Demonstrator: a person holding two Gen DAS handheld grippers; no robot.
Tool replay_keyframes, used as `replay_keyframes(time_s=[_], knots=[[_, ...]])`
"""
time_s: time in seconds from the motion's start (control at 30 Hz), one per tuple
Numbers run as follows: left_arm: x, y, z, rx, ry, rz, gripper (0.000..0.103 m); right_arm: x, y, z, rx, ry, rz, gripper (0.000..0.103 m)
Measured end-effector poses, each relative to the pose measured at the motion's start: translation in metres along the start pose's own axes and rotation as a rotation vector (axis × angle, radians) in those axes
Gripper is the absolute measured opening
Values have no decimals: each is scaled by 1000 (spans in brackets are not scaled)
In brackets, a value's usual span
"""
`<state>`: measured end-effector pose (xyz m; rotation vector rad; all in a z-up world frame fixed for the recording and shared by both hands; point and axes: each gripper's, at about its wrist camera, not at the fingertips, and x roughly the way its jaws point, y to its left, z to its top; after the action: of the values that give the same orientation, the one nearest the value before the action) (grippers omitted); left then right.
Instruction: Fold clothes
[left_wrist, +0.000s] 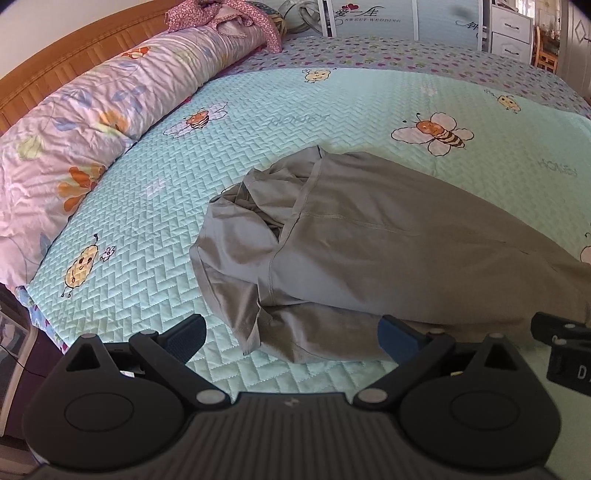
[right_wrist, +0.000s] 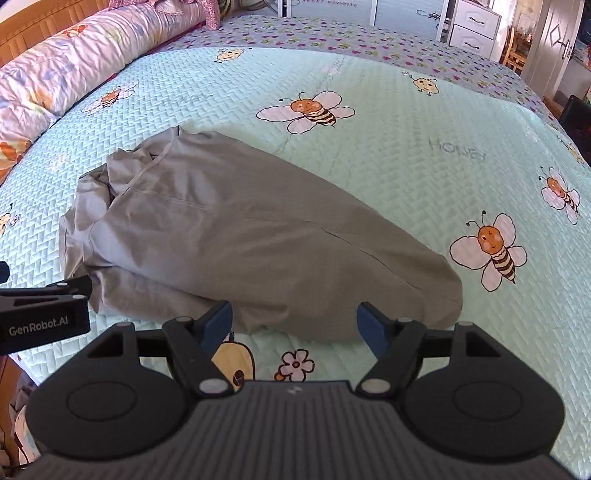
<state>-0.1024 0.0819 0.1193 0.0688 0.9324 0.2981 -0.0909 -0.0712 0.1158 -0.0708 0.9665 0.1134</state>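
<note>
- Both tongs, left (left_wrist: 291, 338) and right (right_wrist: 294, 325), spread wide, holding nothing, at bed's near edge.
- Grey garment (right_wrist: 258, 236) lies folded mid-bed (right_wrist: 406, 177): looks light, limp, thin.
- Best pinched at near hem corners.

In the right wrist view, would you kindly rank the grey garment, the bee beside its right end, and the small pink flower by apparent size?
1. Grey garment
2. Bee
3. Pink flower, though it lies nearest the camera.
</note>
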Motion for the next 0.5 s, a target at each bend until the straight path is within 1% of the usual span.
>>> replay_keyframes(time_s=[0.07, 0.2, 0.3, 0.43, 0.5], knots=[[4, 2, 2, -12, 12, -5, 102, 1, -1, 2, 2, -3, -5, 75], [17, 7, 9, -33, 22, -19, 102, 8, -5, 3, 23, 20, 5, 75], [32, 16, 14, -73, 31, -36, 102, 12, -4, 2, 19, 24, -3, 75], [45, 24, 21, -96, 37, -53, 102, 15, -2, 2, 8, 15, -10, 75], [45, 27, 21, -111, 26, -63, 102, 15, -1, 2, 1, 6, -14, 75]])
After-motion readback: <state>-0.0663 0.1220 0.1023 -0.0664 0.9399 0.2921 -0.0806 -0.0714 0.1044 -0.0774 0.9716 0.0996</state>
